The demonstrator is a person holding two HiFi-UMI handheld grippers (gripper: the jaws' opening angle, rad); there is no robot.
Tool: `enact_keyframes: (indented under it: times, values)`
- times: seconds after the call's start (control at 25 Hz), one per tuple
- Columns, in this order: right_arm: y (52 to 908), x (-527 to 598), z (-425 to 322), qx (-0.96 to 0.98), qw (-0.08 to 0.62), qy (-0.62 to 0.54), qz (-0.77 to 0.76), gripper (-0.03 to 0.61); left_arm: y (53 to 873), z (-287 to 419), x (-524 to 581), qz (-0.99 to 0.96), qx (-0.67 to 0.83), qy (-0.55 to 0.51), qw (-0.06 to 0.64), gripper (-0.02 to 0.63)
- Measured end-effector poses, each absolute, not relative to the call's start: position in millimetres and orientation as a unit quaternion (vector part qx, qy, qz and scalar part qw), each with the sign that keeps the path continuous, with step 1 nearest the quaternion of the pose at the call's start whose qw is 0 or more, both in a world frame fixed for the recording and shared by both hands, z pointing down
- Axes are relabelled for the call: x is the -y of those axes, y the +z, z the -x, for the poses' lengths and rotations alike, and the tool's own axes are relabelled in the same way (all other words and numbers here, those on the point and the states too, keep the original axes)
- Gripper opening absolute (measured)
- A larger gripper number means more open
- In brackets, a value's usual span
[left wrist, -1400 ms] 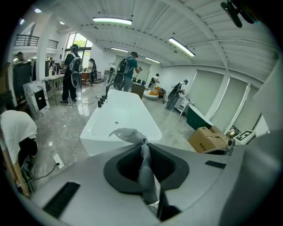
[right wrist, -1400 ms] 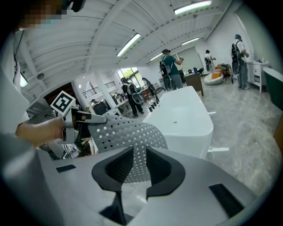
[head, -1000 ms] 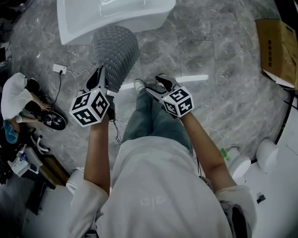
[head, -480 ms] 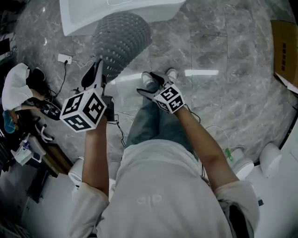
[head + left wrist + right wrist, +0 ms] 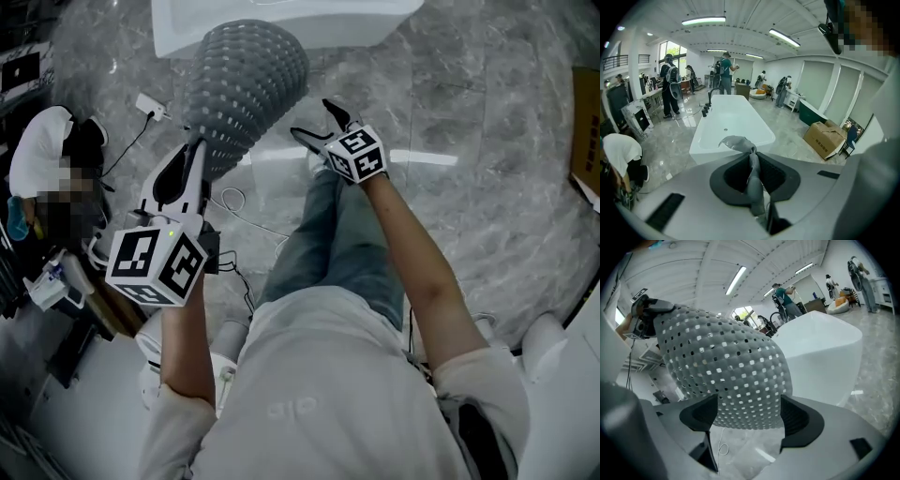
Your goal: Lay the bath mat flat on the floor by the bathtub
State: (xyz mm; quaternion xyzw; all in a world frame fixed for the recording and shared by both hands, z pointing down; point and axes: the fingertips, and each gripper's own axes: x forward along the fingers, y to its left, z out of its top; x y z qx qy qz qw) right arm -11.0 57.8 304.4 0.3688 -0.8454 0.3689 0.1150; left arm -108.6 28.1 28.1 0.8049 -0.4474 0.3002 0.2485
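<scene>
The grey perforated bath mat (image 5: 246, 82) hangs in the air in front of the white bathtub (image 5: 281, 21). My left gripper (image 5: 192, 155) is shut on one edge of it; in the left gripper view a bunched fold of the mat (image 5: 751, 161) is pinched between the jaws, with the bathtub (image 5: 726, 123) beyond. My right gripper (image 5: 312, 120) stands open just right of the mat. In the right gripper view the mat (image 5: 726, 373) hangs close in front of that gripper (image 5: 747, 416), and its pads do not press on it.
A person (image 5: 47, 150) crouches at the left beside a power strip (image 5: 150, 105) and loose cables. A cardboard box (image 5: 589, 131) lies at the right edge. My own legs and shoes stand on the grey marble floor (image 5: 469, 94). Other people (image 5: 724, 72) stand far behind the bathtub.
The left gripper has drawn back toward me with the mat still in it. The right gripper has moved forward to the mat's right side and its jaws have spread wider.
</scene>
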Motion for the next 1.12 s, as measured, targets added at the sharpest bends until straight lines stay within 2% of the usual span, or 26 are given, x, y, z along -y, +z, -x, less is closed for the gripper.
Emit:
enact_keyframes:
  times: [0.2, 0.44, 0.56, 0.92, 1.0, 1.04, 1.08, 1.12]
  values:
    - [312, -38, 10, 0.855, 0.126, 0.363, -0.348, 0.414, -6, 115, -41, -0.810, 0.439, 0.321, 0.221, 0.046]
    - [340, -8, 53, 0.851, 0.145, 0.378, -0.334, 0.430, -33, 180, -28, -0.820, 0.417, 0.329, 0.211, 0.046]
    - [355, -7, 52, 0.855, 0.149, 0.373, -0.328, 0.445, -39, 186, -36, -0.829, 0.402, 0.330, 0.208, 0.046]
    - [364, -12, 80, 0.895, 0.120, 0.362, -0.230, 0.436, -31, 200, -44, -0.847, 0.367, 0.325, 0.203, 0.046]
    - [369, -11, 78, 0.886, 0.124, 0.370, -0.249, 0.361, -28, 212, -38, -0.842, 0.379, 0.330, 0.197, 0.046]
    - [370, -11, 74, 0.881, 0.125, 0.375, -0.259, 0.213, -26, 219, -36, -0.837, 0.388, 0.333, 0.194, 0.046]
    - [370, -13, 72, 0.878, 0.122, 0.380, -0.266, 0.115, -22, 226, -33, -0.833, 0.396, 0.336, 0.192, 0.046]
    - [367, -15, 70, 0.876, 0.116, 0.385, -0.267, 0.092, -18, 231, -30, -0.829, 0.402, 0.340, 0.190, 0.046]
